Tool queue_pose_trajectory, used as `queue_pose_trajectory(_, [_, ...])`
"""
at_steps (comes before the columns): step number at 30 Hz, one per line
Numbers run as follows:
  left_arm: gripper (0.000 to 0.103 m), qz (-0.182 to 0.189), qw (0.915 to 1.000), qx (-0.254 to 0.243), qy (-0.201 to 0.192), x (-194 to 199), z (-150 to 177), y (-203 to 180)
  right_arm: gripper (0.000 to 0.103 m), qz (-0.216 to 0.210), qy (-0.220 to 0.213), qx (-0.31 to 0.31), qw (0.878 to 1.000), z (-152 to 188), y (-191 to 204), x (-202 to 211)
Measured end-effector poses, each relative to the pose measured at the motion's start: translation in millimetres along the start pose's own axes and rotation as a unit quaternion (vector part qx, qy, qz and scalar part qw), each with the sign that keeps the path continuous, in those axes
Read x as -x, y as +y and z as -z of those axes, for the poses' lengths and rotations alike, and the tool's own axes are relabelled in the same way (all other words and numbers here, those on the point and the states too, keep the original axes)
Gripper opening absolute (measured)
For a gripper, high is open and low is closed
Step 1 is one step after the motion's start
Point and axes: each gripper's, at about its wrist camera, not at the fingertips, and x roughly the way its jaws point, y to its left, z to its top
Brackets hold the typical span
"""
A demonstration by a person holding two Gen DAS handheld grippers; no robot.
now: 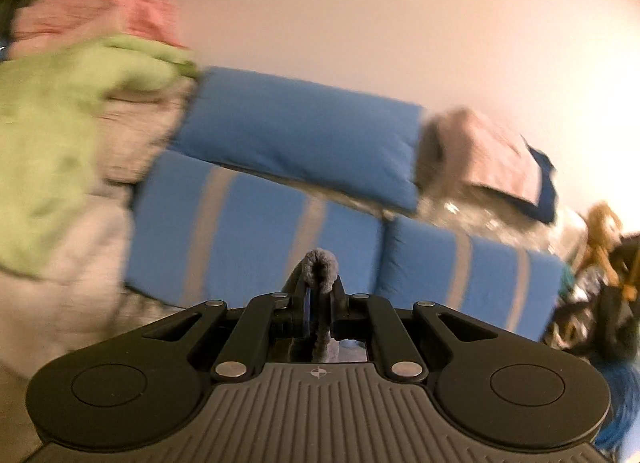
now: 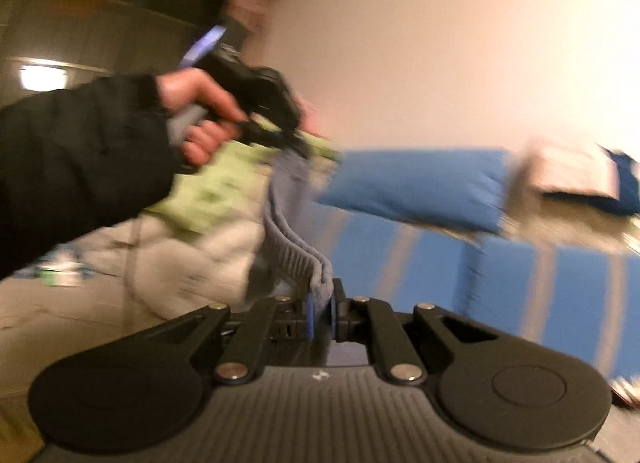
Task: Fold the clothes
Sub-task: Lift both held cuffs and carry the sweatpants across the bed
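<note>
In the left wrist view, my left gripper [image 1: 318, 289] is shut on a fold of fuzzy grey garment [image 1: 320, 261] that sticks up between its jaws. In the right wrist view, my right gripper [image 2: 321, 301] is shut on the ribbed hem of the same grey garment [image 2: 286, 219]. The cloth runs up and left from there to the left gripper [image 2: 296, 139]. A hand [image 2: 196, 99] in a black sleeve holds that gripper higher up. Both views are motion-blurred.
A blue sofa [image 1: 256, 231] with grey stripes and a blue cushion [image 1: 304, 131] fills the background. At its left lies a pile with green cloth [image 1: 68, 103] and pink cloth [image 1: 100, 11]. A folded stack [image 1: 492, 159] rests at the right. Clutter [image 1: 600, 263] sits far right.
</note>
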Motion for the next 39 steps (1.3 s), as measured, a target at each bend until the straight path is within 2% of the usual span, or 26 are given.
queue_pose_trajectory(3, [0.007, 0.052, 0.998, -0.015, 0.031, -55, 17, -60, 0.008, 0.082, 0.041, -0.027, 0.995, 24, -55, 10])
queue_pose_trajectory(7, [0.007, 0.119, 0.989, -0.05, 0.073, -124, 49, -165, 0.008, 0.169, 0.075, -0.052, 0.981, 54, -121, 40])
queue_pose_trajectory(10, [0.007, 0.159, 0.9796, -0.079, 0.094, -166, 78, -249, 0.008, 0.229, 0.093, -0.073, 0.966, 74, -165, 67])
queue_pose_trajectory(14, [0.007, 0.207, 0.9653, -0.099, 0.124, -201, 113, -337, 0.008, 0.298, 0.109, -0.107, 0.942, 95, -215, 101])
queue_pose_trajectory(19, [0.007, 0.241, 0.9503, -0.127, 0.15, -229, 152, -415, 0.008, 0.34, 0.125, -0.137, 0.922, 115, -256, 128])
queue_pose_trajectory(25, [0.008, 0.248, 0.9421, -0.151, 0.168, -267, 193, -476, 0.008, 0.357, 0.142, -0.159, 0.91, 137, -285, 138])
queue_pose_trajectory(30, [0.008, 0.252, 0.9345, -0.172, 0.183, -305, 225, -519, 0.008, 0.369, 0.155, -0.181, 0.898, 155, -313, 130])
queue_pose_trajectory(32, [0.012, 0.252, 0.9316, -0.177, 0.193, -326, 243, -534, 0.008, 0.374, 0.166, -0.194, 0.891, 167, -325, 124])
queue_pose_trajectory(37, [0.065, 0.257, 0.9152, -0.182, 0.251, -366, 283, -540, 0.008, 0.377, 0.2, -0.24, 0.872, 206, -356, 114])
queue_pose_trajectory(39, [0.066, 0.27, 0.91, -0.173, 0.262, -367, 288, -527, 0.008, 0.377, 0.207, -0.255, 0.866, 217, -363, 113])
